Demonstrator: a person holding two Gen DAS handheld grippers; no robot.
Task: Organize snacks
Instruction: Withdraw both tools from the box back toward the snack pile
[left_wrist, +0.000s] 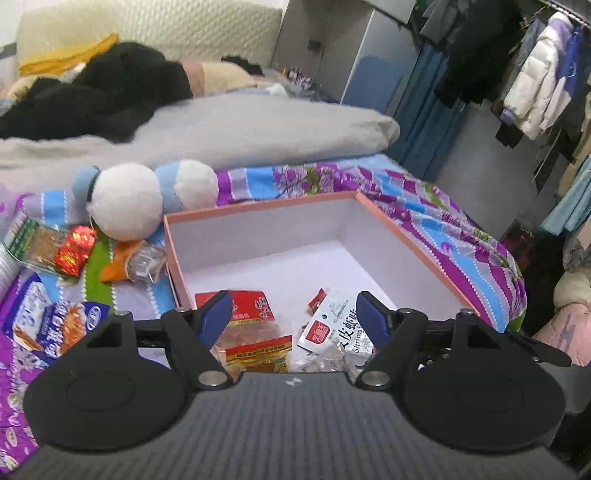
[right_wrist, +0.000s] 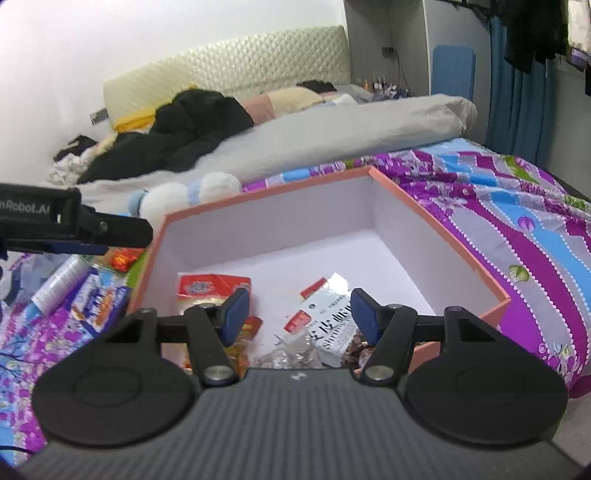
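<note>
Your left gripper (left_wrist: 293, 314) and right gripper (right_wrist: 299, 312) both hang spread and empty over the near end of the salmon-rimmed white cardboard box (left_wrist: 384, 218), where a white crinkly packet printed "Shrimp" (left_wrist: 341, 332) and red-labelled wrapped snacks (left_wrist: 255, 306) already lie. What remains sits on the purple floral bedsheet (left_wrist: 443, 229) left of the box: a blue-and-white printed snack bag (left_wrist: 55, 325), its long axis running towards you, and a shiny red foil packet (left_wrist: 72, 251). Your left gripper is probably nearer them.
</note>
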